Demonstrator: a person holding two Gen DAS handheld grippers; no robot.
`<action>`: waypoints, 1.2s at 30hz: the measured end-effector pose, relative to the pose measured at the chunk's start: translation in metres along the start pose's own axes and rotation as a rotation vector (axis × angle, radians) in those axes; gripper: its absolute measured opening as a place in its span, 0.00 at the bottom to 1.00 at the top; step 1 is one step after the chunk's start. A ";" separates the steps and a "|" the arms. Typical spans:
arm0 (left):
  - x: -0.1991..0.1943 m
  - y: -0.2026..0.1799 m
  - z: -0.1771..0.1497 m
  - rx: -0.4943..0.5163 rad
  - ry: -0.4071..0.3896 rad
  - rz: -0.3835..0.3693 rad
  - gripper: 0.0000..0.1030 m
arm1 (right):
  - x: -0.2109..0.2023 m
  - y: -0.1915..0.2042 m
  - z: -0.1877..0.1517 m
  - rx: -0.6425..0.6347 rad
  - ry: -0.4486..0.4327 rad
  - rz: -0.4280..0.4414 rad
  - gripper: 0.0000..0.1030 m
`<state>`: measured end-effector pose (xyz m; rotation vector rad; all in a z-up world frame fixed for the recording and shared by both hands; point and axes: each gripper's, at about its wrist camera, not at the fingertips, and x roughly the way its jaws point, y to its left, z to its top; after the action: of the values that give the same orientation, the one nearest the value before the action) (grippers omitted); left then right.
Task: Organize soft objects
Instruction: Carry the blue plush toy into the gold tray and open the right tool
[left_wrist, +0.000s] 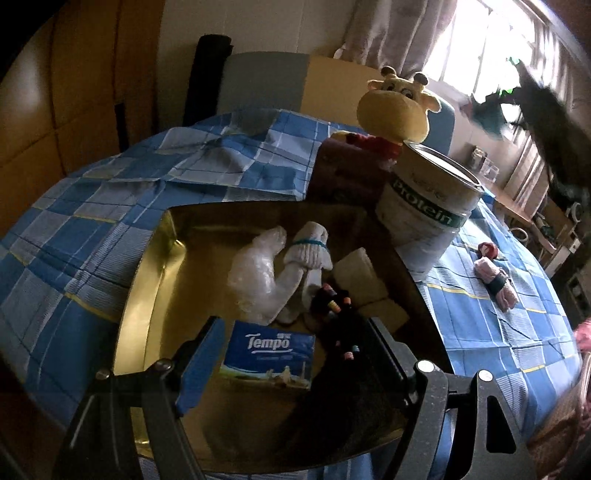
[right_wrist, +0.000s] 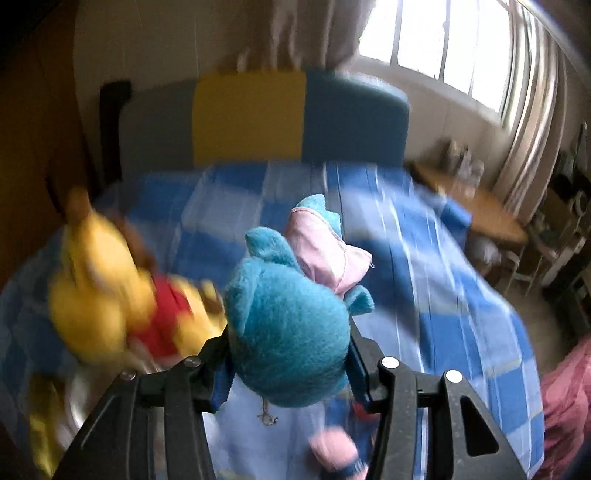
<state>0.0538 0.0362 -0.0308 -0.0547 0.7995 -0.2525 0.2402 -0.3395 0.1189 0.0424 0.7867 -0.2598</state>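
1. Left wrist view takes in the largest things first: a bed under a blue checked cover (left_wrist: 92, 229), and on it, near the camera, a wide gold tin box (left_wrist: 147, 266) standing open.
2. Just behind the tin's far right corner stands a protein can (left_wrist: 424, 206), open at the top, with a dark red box (left_wrist: 343, 170) to its left and a yellow giraffe plush (left_wrist: 397, 107) perched behind them.
3. Already in the tin lie a clear plastic wrap bundle (left_wrist: 258, 269), a white sock roll (left_wrist: 308, 251), pale sponge blocks (left_wrist: 364, 273), a dark sock with coloured dots (left_wrist: 332, 299) and a Tempo tissue pack (left_wrist: 273, 354).
4. The left gripper (left_wrist: 291, 365) hangs over the tin's near end, its jaws standing wide with nothing pressed between them; the tissue pack lies beneath, apart from the pads.
5. Right wrist view, much blurred, shows the right gripper (right_wrist: 288, 365) closed on a teal plush toy (right_wrist: 288, 317) with a pink patch, carried above the cover; the left view shows it high at far right.
6. A small pink sock bundle (left_wrist: 493, 280) lies on the cover right of the can, not yet gathered.
7. My judgement: the sorting is well past half, with the teal plush to be set down and the pink bundle, perhaps the giraffe too, left to place.
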 end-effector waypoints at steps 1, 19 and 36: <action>0.000 0.001 0.000 -0.001 -0.002 0.007 0.75 | -0.006 0.011 0.015 -0.001 -0.028 0.016 0.49; -0.034 0.043 0.001 -0.105 -0.075 0.146 0.77 | -0.029 0.272 -0.116 -0.539 0.096 0.561 0.49; -0.041 0.058 -0.011 -0.156 -0.075 0.182 0.77 | 0.025 0.318 -0.227 -0.430 0.403 0.648 0.63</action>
<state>0.0305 0.1032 -0.0184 -0.1369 0.7428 -0.0155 0.1776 -0.0067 -0.0780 -0.0584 1.1688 0.5505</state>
